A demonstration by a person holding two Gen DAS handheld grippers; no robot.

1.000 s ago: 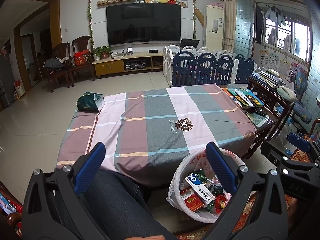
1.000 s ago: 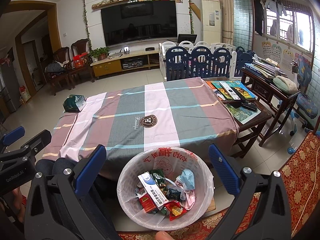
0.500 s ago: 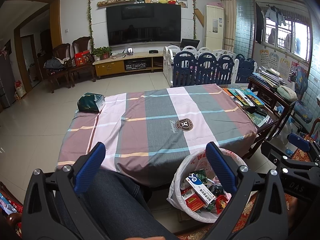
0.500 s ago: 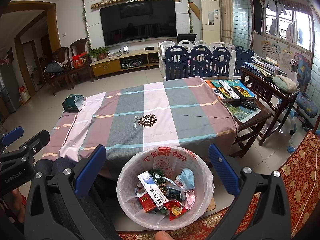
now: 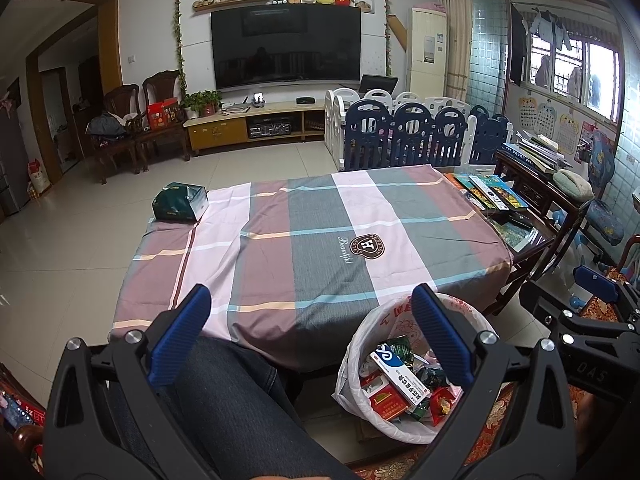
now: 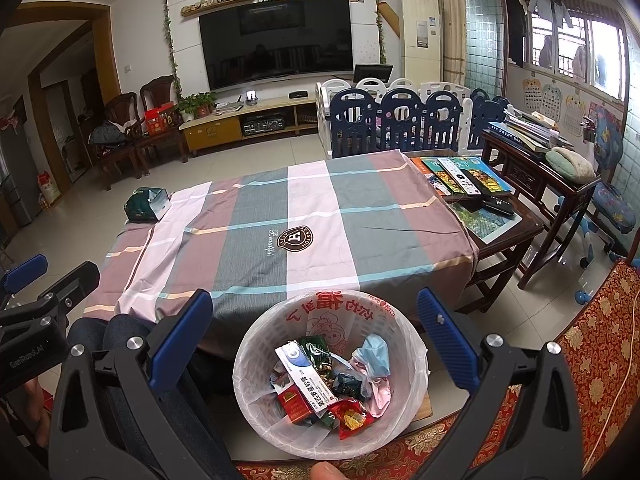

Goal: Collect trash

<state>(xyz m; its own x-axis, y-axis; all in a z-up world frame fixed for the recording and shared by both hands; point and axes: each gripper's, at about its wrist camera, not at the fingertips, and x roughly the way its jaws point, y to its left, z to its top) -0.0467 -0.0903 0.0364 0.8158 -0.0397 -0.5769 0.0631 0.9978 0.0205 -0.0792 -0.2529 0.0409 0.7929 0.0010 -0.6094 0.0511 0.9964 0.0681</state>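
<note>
Left hand-held gripper (image 5: 308, 320) and right hand-held gripper (image 6: 316, 320), each with blue fingers spread wide and holding nothing. The white bag-lined trash basket (image 6: 256, 400) stands on the floor against the near edge of the bench, directly below the right hand-held gripper. Inside lie a blue-and-white carton (image 6: 306, 376), a red packet (image 6: 294, 404), wrappers and a blue face mask (image 6: 376, 354). On the striped tablecloth (image 6: 320, 216), only a green tissue box (image 6: 146, 204) sits at the far left corner.
</note>
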